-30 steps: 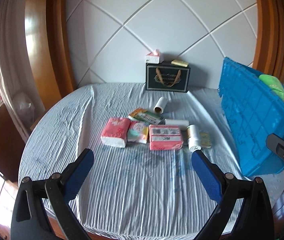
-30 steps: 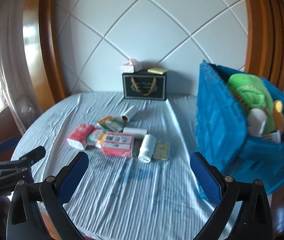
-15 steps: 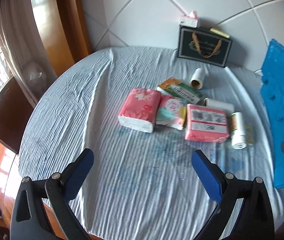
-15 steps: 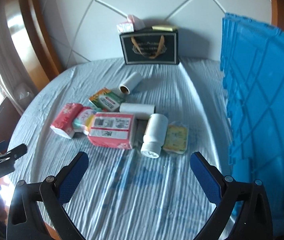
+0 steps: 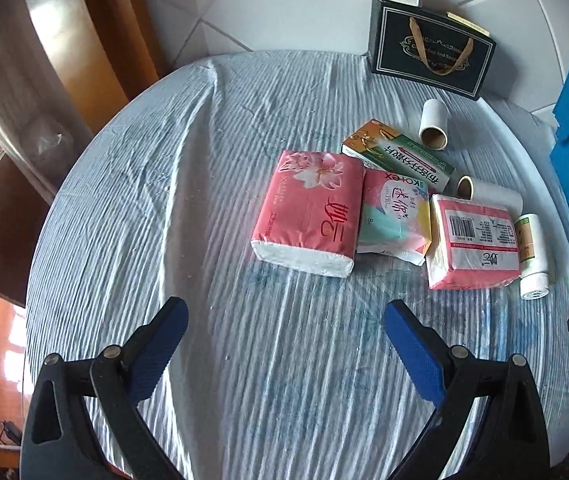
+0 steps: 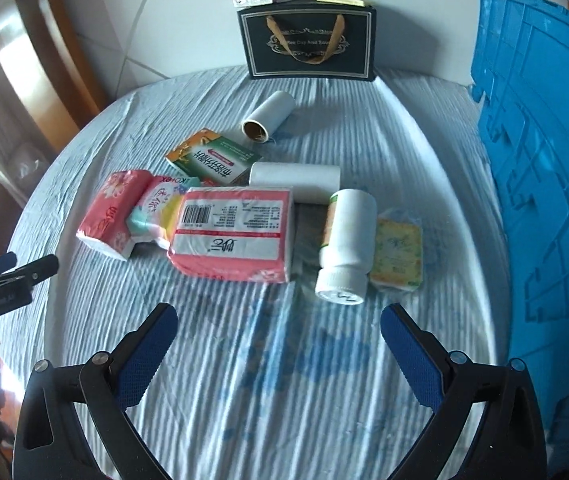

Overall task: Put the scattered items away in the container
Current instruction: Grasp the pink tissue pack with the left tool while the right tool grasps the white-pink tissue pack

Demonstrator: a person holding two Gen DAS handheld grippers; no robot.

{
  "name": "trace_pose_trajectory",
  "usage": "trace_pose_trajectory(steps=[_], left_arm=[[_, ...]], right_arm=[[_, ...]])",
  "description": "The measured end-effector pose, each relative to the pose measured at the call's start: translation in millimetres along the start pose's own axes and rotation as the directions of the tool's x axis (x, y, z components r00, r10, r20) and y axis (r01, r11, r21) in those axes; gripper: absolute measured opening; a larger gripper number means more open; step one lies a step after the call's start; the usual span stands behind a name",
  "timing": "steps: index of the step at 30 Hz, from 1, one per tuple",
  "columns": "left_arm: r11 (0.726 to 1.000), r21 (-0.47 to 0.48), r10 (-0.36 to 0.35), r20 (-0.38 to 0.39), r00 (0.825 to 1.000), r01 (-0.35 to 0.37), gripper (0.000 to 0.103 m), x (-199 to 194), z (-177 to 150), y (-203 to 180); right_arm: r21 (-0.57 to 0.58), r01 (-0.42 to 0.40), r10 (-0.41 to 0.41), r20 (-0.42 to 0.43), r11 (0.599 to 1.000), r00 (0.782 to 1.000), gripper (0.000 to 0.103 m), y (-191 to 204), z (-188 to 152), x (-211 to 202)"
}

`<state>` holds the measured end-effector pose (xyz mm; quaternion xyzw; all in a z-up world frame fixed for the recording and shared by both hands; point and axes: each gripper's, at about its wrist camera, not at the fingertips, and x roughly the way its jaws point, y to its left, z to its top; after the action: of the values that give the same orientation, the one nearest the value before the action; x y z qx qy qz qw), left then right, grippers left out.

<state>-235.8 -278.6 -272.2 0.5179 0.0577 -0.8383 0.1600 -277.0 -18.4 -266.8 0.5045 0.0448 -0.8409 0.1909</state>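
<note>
Left gripper spread wide, empty, above striped cloth. Right gripper likewise wide, empty. Ahead of left: pink tissue pack, Kotex pad pack touching. Ahead of right: barcode-side pink pack, white bottle lying flat, yellowish packet, possibly wipes. Blue crate at right. Black gift bag at back.

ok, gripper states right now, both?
Left gripper: open, holding nothing.
Right gripper: open, holding nothing.
</note>
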Motion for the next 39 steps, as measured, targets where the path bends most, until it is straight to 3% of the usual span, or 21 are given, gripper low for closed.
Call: trace_pose_trajectory(steps=[7,13,18,20,23,26,28,31,34,36,39], left_arm=[[0.995,0.065,-0.065,-0.068,0.996,0.070,0.100,48,28,1],[0.991,0.091,-0.092,-0.115,0.989,0.103,0.100,88,46,-17],[0.989,0.147,0.015,-0.106,0.994,0.001,0.103,116,56,-27],[0.992,0.124,0.020,-0.114,0.993,-0.006,0.103,124,56,-21],[0.999,0.031,-0.036,-0.152,0.988,0.041,0.097,133,47,-2],[1.000,-0.007,0.014,-0.131,0.991,-0.015,0.095,124,32,10],[0.998,-0.056,0.017,-0.144,0.989,-0.026,0.095,116,20,19],[0.994,-0.104,0.024,-0.172,0.985,-0.043,0.095,102,-6,28],[0.990,-0.116,0.052,-0.196,0.979,-0.076,0.095,88,-30,26],[0.988,-0.129,0.061,-0.205,0.977,-0.088,0.095,79,-43,23],[0.983,-0.153,0.064,-0.205,0.977,-0.097,0.095,66,-58,18]], right_arm=[[0.059,0.030,-0.027,-0.048,0.998,0.998,0.103,22,14,31],[0.081,0.112,-0.108,-0.058,0.990,0.993,0.103,14,33,44],[0.078,0.103,-0.098,-0.057,0.992,0.993,0.103,3,41,51],[0.066,0.094,-0.090,-0.060,0.993,0.994,0.103,2,43,58],[0.025,0.077,-0.074,-0.076,0.997,0.994,0.103,7,45,71],[-0.016,0.026,-0.027,-0.084,1.000,0.996,0.099,16,47,81],[-0.048,-0.003,-0.001,-0.090,0.999,0.996,0.088,21,49,86],[-0.086,-0.043,0.033,-0.116,0.995,0.993,0.087,25,50,99],[-0.098,-0.090,0.069,-0.198,0.991,0.978,0.087,30,43,115],[-0.128,-0.183,0.149,-0.239,0.975,0.960,0.087,43,33,110],[-0.139,-0.414,0.359,-0.305,0.900,0.882,0.086,61,19,94]])
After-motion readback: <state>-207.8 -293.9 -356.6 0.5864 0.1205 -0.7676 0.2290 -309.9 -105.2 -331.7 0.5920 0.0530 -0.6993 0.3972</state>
